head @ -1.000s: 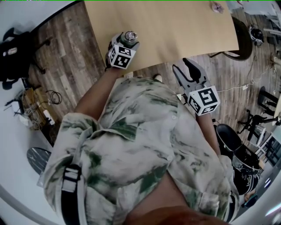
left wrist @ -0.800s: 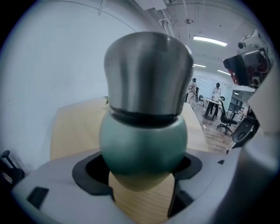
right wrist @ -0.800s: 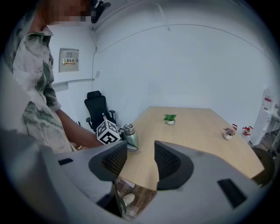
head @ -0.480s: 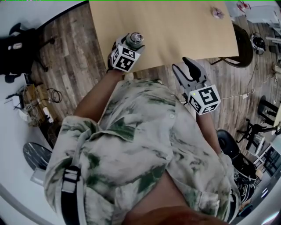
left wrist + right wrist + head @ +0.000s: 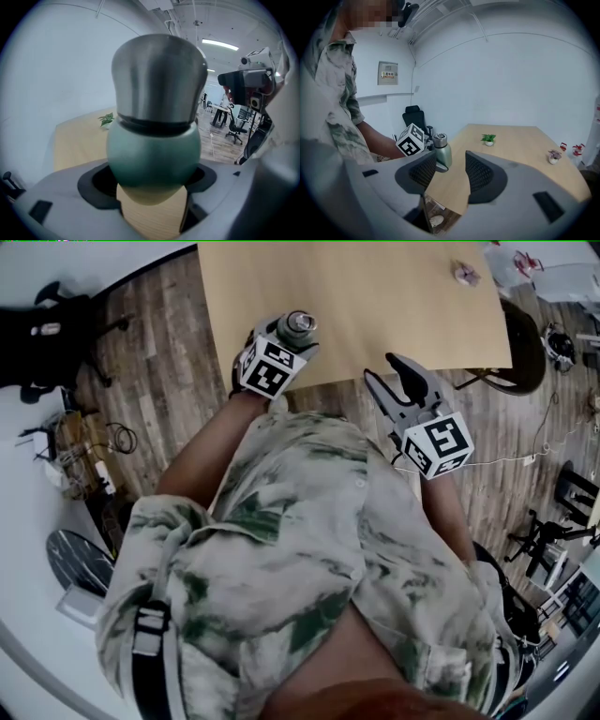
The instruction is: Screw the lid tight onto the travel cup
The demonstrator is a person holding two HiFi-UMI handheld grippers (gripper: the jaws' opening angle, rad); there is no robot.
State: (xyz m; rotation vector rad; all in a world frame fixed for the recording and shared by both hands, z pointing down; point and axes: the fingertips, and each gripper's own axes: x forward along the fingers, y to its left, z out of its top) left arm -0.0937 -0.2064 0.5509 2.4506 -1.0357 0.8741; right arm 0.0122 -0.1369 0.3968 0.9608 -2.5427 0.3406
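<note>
The lidded green travel cup (image 5: 153, 150) is grasped by the left hand-held gripper (image 5: 292, 337) at the near edge of the desk (image 5: 375, 306); the right hand-held gripper (image 5: 450, 171) is seen released and empty.

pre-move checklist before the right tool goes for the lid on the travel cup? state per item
1. Grip: left tool closed on the green body of the travel cup: ok.
2. Seating: lid sits on the cup: ok. Fully tight: cannot tell.
3. Free hand: right tool has its jaws apart with nothing between them: ok.
4. Reach: right tool at the lid: not ok. It is apart from the cup, by the near edge of the table.
5. Pose: cup roughly upright in the right gripper view: ok.
</note>
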